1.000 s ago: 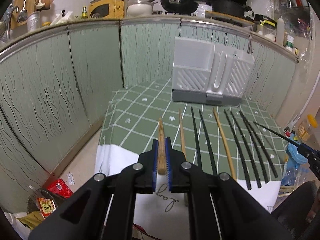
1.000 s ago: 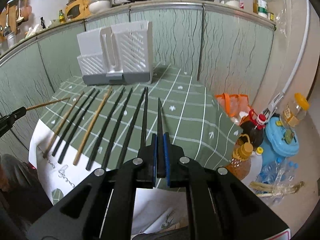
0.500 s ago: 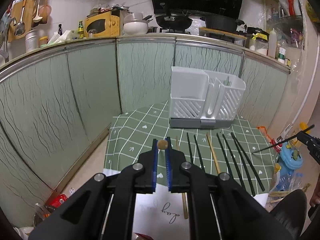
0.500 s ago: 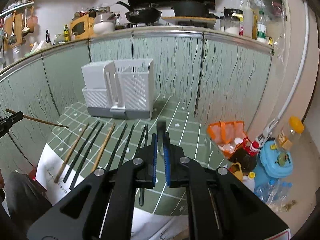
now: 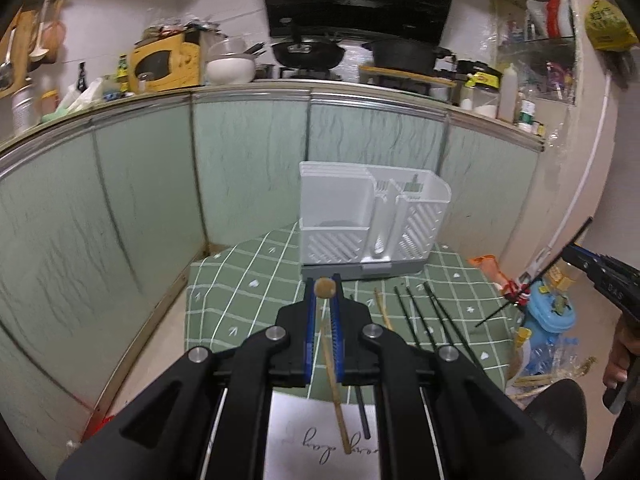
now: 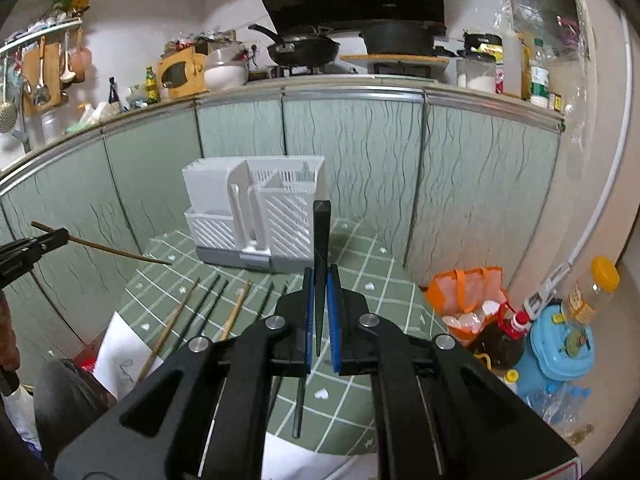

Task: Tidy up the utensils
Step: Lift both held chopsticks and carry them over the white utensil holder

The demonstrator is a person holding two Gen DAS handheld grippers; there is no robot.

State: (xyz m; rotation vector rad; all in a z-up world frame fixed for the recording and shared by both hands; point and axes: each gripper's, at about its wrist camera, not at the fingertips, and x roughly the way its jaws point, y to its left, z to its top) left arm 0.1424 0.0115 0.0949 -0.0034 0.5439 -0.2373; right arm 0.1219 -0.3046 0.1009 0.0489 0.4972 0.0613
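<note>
My left gripper (image 5: 323, 294) is shut on a wooden chopstick (image 5: 324, 289) and holds it in the air, blunt end towards the camera. My right gripper (image 6: 319, 276) is shut on a black chopstick (image 6: 321, 236) that points up, above the table. The white utensil holder (image 5: 370, 220) stands at the back of the green checked tablecloth (image 5: 248, 292); it also shows in the right wrist view (image 6: 256, 216). Several black and wooden chopsticks (image 6: 218, 304) lie in a row on the cloth. The other gripper with its chopstick shows at the edge of each view (image 5: 600, 272) (image 6: 32, 246).
Green cabinet panels (image 5: 120, 208) wrap around behind the table. Bottles, an orange bag (image 6: 466, 292) and a blue container (image 6: 560, 344) sit on the floor to the right. A white paper sheet (image 5: 320, 436) hangs over the table's front edge.
Both grippers have lifted their chopsticks off the cloth and risen higher. The views now look level at the utensil holder instead of down at the row.
</note>
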